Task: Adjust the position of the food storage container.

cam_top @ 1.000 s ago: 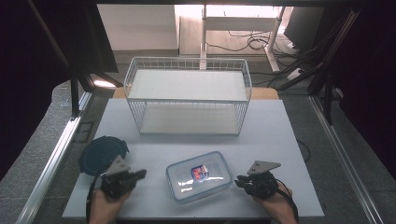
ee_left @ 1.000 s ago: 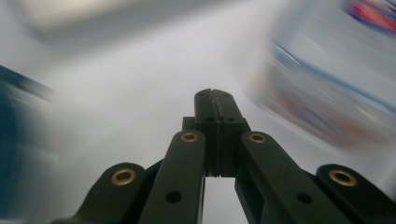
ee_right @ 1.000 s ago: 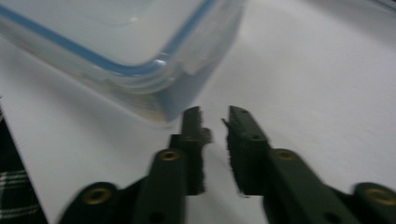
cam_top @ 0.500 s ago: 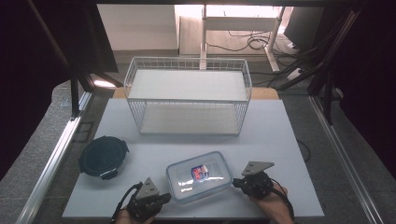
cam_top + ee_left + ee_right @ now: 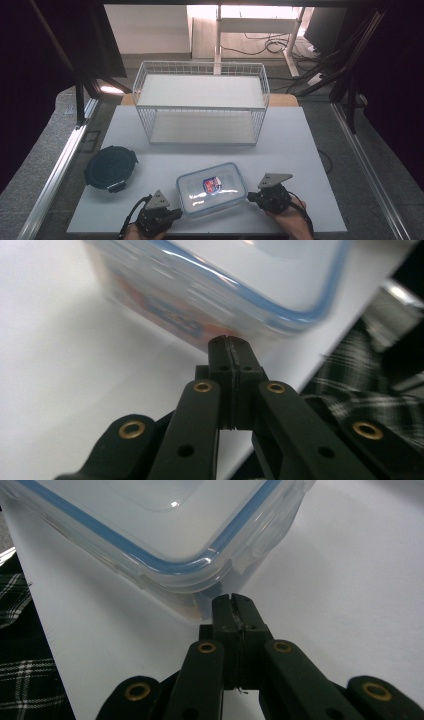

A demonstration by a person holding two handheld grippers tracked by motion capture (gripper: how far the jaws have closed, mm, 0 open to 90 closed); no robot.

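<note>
Pressing from 9 and 3 o'clock, your left gripper and right gripper, fingers squeezed together holding nothing, flank the clear blue-rimmed plastic box.

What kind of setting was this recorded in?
Probably a lab or workshop recording station: a white table framed by metal rails, dark curtains at the sides, loose cables on the floor behind, and a staged wire rack.

My left gripper at a clear container.
Jaws pressed together, tips just at its blue-rimmed corner.
</note>
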